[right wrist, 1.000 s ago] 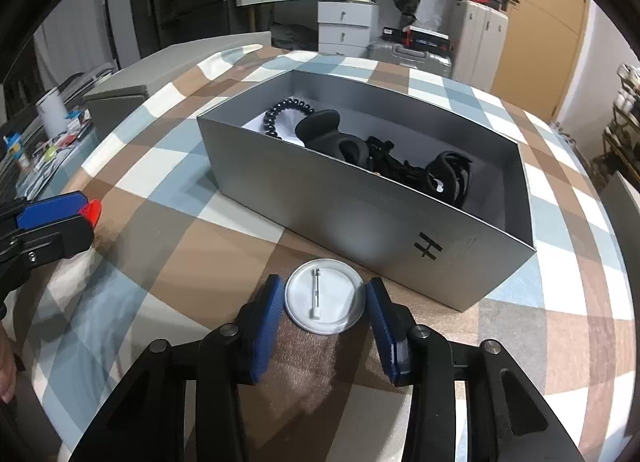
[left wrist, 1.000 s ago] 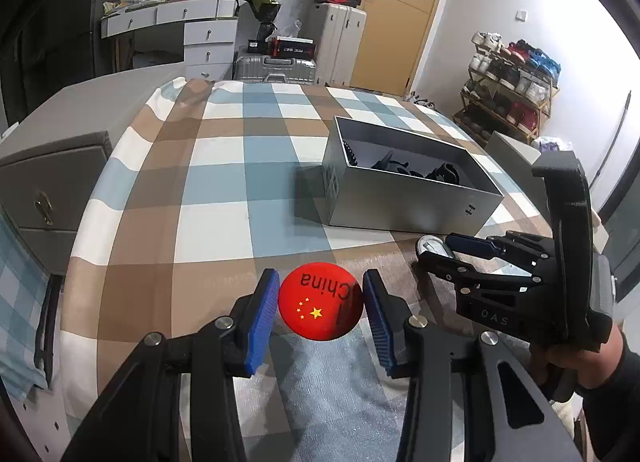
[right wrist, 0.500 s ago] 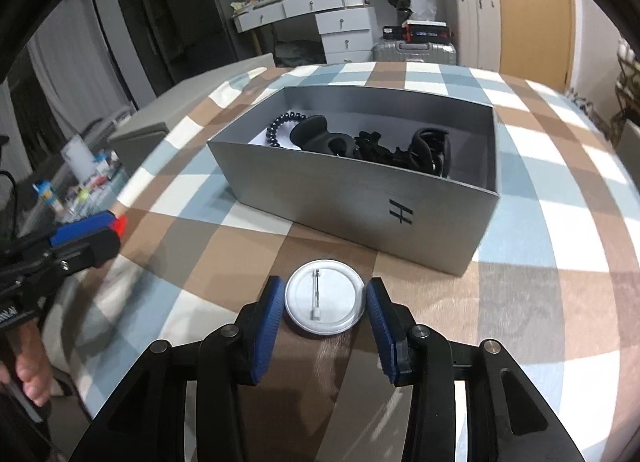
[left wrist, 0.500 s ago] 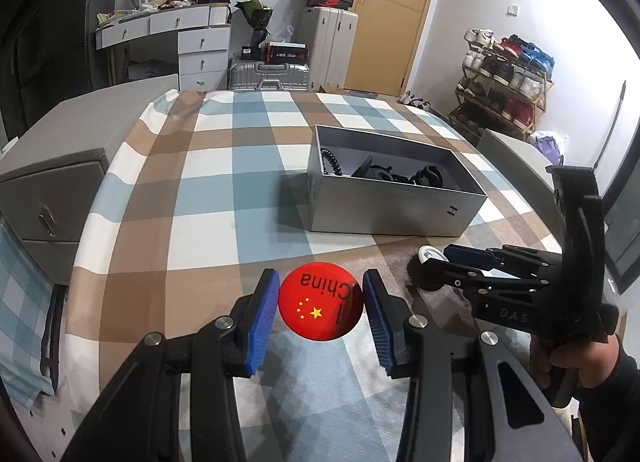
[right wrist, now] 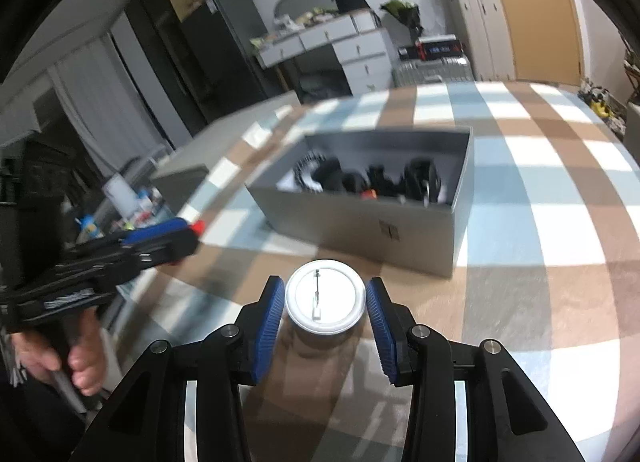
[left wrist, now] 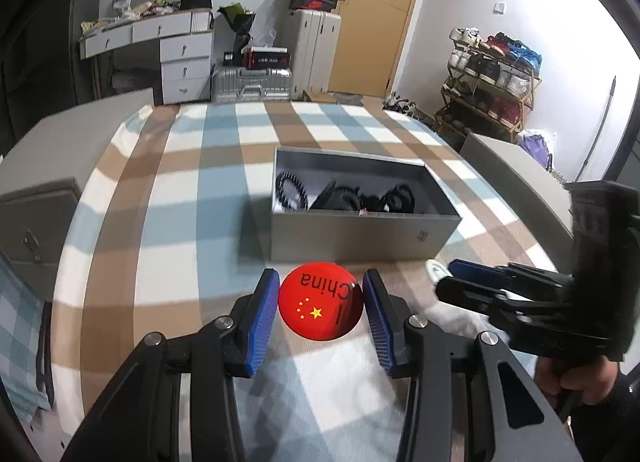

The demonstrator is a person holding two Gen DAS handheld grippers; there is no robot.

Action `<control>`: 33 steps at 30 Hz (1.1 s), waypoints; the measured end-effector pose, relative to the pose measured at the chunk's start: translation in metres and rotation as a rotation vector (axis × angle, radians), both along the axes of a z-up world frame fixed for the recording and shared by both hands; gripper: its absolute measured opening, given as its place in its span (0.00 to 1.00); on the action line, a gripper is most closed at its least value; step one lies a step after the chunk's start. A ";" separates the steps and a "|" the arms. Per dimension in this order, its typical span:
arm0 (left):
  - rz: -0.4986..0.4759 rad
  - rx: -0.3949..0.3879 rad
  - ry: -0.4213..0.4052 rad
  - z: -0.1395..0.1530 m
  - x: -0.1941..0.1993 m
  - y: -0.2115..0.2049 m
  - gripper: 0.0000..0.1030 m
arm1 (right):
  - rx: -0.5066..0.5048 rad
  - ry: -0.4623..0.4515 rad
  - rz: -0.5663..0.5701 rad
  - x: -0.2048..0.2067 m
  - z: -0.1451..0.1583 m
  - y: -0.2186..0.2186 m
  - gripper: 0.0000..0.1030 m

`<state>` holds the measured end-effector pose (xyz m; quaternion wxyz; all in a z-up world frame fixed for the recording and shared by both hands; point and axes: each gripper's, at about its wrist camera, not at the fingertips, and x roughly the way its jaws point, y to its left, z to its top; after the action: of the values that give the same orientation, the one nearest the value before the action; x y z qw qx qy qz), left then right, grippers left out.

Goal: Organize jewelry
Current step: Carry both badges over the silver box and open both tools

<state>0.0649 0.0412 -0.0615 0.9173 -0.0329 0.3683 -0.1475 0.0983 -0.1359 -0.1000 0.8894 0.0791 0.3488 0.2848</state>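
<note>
1. The left gripper (left wrist: 320,304) is clamped on a red badge (left wrist: 321,306), low in the frame's centre; the badge's printed face, with yellow stars and "China", is toward the camera.
2. The right gripper (right wrist: 325,304) pinches a white badge (right wrist: 325,300) by its rim, pin-back up, at lower centre.
3. Above each badge sits an open grey box (left wrist: 400,238) holding black jewelry (left wrist: 344,198), including a bead bracelet (left wrist: 291,191) at its left end.
4. The box rests on a checked tablecloth (left wrist: 168,190).
</note>
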 end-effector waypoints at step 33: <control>-0.034 -0.016 -0.008 0.007 0.092 -0.035 0.36 | 0.071 -0.106 -0.019 0.088 0.050 -0.016 0.40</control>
<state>0.1570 0.0058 -0.0542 0.9159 -0.0335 0.3637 -0.1664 0.1866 -0.1516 -0.0495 0.9059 0.0986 0.2901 0.2924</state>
